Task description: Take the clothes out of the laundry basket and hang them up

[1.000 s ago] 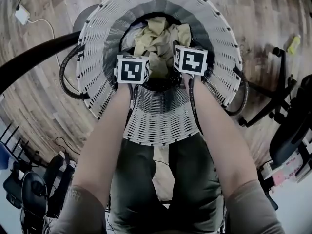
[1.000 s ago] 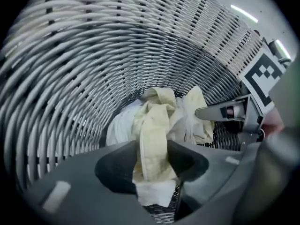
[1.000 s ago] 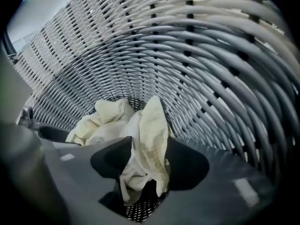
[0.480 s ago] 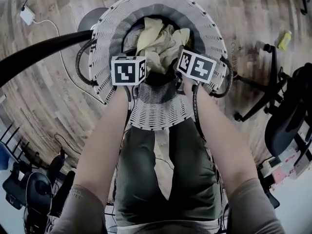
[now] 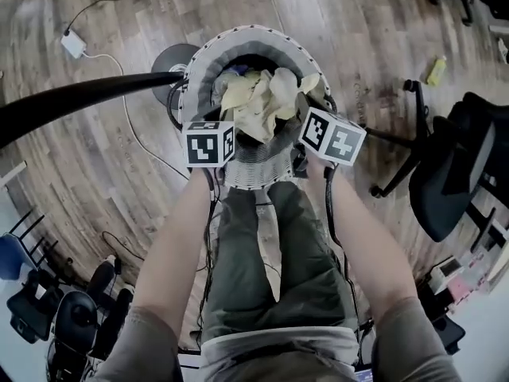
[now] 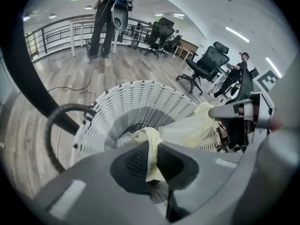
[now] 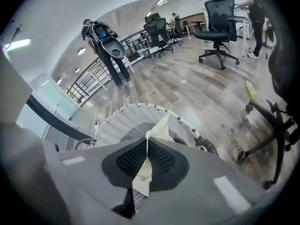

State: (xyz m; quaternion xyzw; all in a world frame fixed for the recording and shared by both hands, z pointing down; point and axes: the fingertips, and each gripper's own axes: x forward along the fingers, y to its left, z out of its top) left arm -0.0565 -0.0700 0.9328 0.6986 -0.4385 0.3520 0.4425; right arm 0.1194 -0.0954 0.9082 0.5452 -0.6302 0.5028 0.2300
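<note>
Step (my read): lifting a pale yellow crumpled cloth garment (image 5: 262, 106) out of a white slatted plastic laundry basket (image 5: 238, 44), both grippers on it.
L jaws: left gripper (image 6: 152, 161) is clamped on a fold of the garment (image 6: 187, 130); a strip of cloth runs down between the pads.
R jaws: right gripper (image 7: 145, 165) is closed on a thin edge of the same garment (image 7: 157, 130). Only a narrow pinch.
Garment pos: bunched at the basket mouth, between left gripper (image 5: 213, 138) and right gripper (image 5: 322, 130). Lower part is inside the basket; can't tell how much.
Basket pos: on the wood plank floor (image 5: 95, 157), just ahead of the person's legs.
Do it well: raise both grippers together and level, and spread them so the cloth opens out. Go smooth, since the R pinch looks prone to slip. Get the hem clear of the rim before swinging away, else the basket may tip.
Hang spot: curved black bar (image 5: 71, 102) at left, poss. a rail, unconfirmed. No hanger seen.
</note>
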